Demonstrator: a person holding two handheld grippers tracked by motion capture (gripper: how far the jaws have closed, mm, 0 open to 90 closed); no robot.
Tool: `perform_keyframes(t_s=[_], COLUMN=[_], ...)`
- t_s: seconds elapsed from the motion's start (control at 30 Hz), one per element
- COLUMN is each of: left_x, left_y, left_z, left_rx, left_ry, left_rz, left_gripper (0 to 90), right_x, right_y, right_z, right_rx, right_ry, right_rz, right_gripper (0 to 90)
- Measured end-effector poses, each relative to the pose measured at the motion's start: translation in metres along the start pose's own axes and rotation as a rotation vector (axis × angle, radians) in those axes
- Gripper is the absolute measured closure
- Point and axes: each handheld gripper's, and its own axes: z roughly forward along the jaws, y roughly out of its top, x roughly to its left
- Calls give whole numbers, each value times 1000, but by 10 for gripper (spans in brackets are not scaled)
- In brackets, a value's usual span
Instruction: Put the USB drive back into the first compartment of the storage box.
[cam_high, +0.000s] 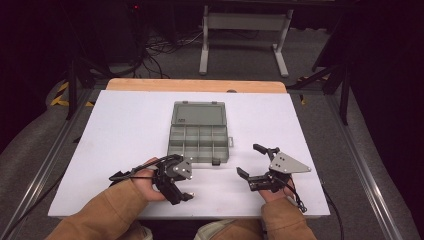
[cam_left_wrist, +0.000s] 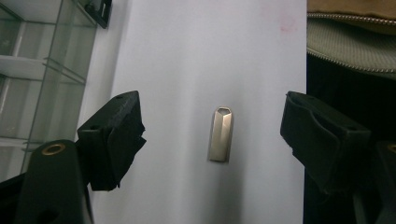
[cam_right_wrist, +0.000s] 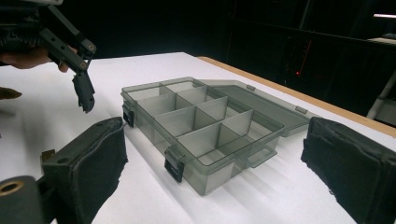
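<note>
Left gripper (cam_left_wrist: 212, 135) jaws apart over the small metal USB stick (cam_left_wrist: 220, 134); right gripper (cam_right_wrist: 212, 163) spread before the compartment box (cam_right_wrist: 201, 128)

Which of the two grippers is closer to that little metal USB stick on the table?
Left. The left gripper hangs right over the USB stick, jaws open either side; the right gripper sits apart, facing the organizer box.

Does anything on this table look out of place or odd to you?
Only mildly: a small metal USB stick lies loose on the white table, outside the open compartment box, whose sections look bare. The left tool hovers open around it. Nothing looks spilled or broken.
</note>
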Motion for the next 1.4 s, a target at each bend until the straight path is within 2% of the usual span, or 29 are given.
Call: perform_keyframes(t_s=[0.33, 0.73, 0.97, 1.1, 1.4], left_x=[0, 1, 2, 2, 2], left_y=[-1, -3, -5, -5, -7], left_z=[11, 18, 20, 22, 23], left_rx=[43, 67, 82, 88, 90], left_ry=[-6, -26, -25, -11, -14], left_rz=[4, -8, -1, 20, 26], left_gripper=[277, 326, 364, 388, 457], right_x=[0, 0, 0, 0, 0], right_y=[0, -1, -1, -1, -1], right_z=[0, 0, 0, 0, 1], right_rx=[2, 3, 3, 2, 4], right_ry=[1, 8, 8, 10, 11], right_rz=[3, 7, 7, 6, 4], right_gripper=[62, 62, 62, 62, 63])
